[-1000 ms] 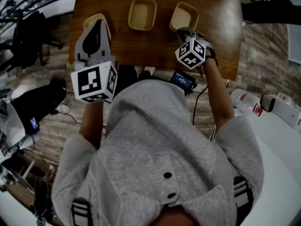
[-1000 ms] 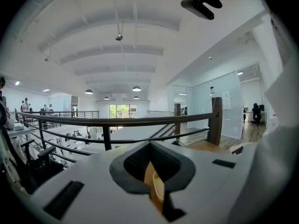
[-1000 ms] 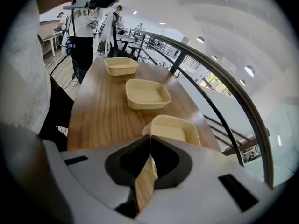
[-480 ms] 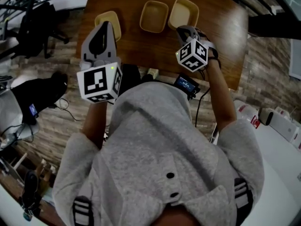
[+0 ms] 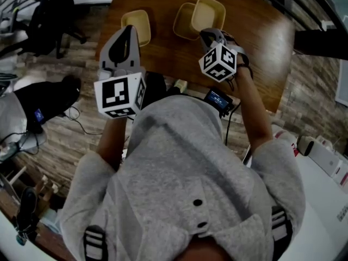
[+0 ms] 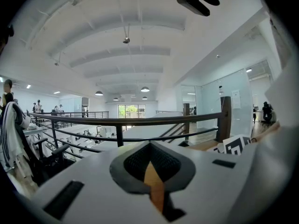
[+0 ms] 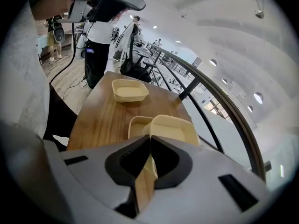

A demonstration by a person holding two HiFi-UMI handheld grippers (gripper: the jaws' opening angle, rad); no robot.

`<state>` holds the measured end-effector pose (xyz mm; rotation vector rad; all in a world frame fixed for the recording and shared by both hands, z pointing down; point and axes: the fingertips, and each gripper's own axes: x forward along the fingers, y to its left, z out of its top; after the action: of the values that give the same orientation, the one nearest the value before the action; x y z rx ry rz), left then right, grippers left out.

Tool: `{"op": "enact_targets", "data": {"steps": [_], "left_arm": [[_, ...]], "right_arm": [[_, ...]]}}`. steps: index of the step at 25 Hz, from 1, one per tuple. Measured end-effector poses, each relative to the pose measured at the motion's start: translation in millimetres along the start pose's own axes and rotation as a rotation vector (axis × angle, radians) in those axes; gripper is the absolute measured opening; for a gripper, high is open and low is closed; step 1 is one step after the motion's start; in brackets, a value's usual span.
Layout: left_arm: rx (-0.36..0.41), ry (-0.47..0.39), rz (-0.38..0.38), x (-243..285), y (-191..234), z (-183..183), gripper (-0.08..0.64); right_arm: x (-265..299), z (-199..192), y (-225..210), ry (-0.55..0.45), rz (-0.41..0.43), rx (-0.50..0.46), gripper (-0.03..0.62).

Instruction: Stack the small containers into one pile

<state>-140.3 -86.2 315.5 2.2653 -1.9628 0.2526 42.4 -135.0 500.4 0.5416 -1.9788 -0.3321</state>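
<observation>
Three small beige containers are on or over the wooden table (image 5: 255,42). The left container (image 5: 137,26) (image 7: 128,90) lies alone. The middle container (image 5: 184,22) (image 7: 138,125) rests on the table. My right gripper (image 5: 206,33) (image 7: 148,164) is shut on the near wall of the third container (image 5: 208,13) (image 7: 174,129), which hangs tilted and overlaps the middle one's right side. My left gripper (image 5: 128,32) (image 6: 152,171) is shut and empty. It hovers at the table's near left edge, just short of the left container, pointing out at the railing.
A black railing (image 6: 140,121) runs past the table's far edge, with open space beyond it. A dark chair (image 5: 46,15) and bags (image 5: 38,116) stand on the floor at left. A small device (image 5: 219,98) hangs at the near table edge.
My right gripper has carried its container left and upward, from beside the middle container to overlapping it. The left gripper drifted slightly toward the left container.
</observation>
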Motion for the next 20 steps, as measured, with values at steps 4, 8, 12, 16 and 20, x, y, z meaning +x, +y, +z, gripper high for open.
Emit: {"op": "enact_targets", "data": {"steps": [4, 8, 12, 16, 20], "left_arm": [[-0.001, -0.002, 0.011, -3.8, 11.1, -1.9, 0.011], [-0.005, -0.004, 0.018, -3.7, 10.4, -0.9, 0.011], [-0.009, -0.001, 0.024, -4.7, 12.0, -1.8, 0.011], [-0.011, 0.0, 0.027, -2.7, 15.1, -1.1, 0.011], [-0.012, 0.006, 0.03, 0.1, 21.6, -3.7, 0.011]], "right_arm": [[9.9, 23.1, 9.8, -0.019, 0.019, -0.015, 0.026], [17.6, 32.1, 16.2, -0.025, 0.042, -0.017, 0.026], [26.6, 32.8, 24.3, -0.006, 0.06, -0.021, 0.026], [34.4, 31.0, 30.1, 0.011, 0.074, -0.018, 0.026], [46.1, 34.4, 33.6, 0.027, 0.077, -0.012, 0.026]]}}
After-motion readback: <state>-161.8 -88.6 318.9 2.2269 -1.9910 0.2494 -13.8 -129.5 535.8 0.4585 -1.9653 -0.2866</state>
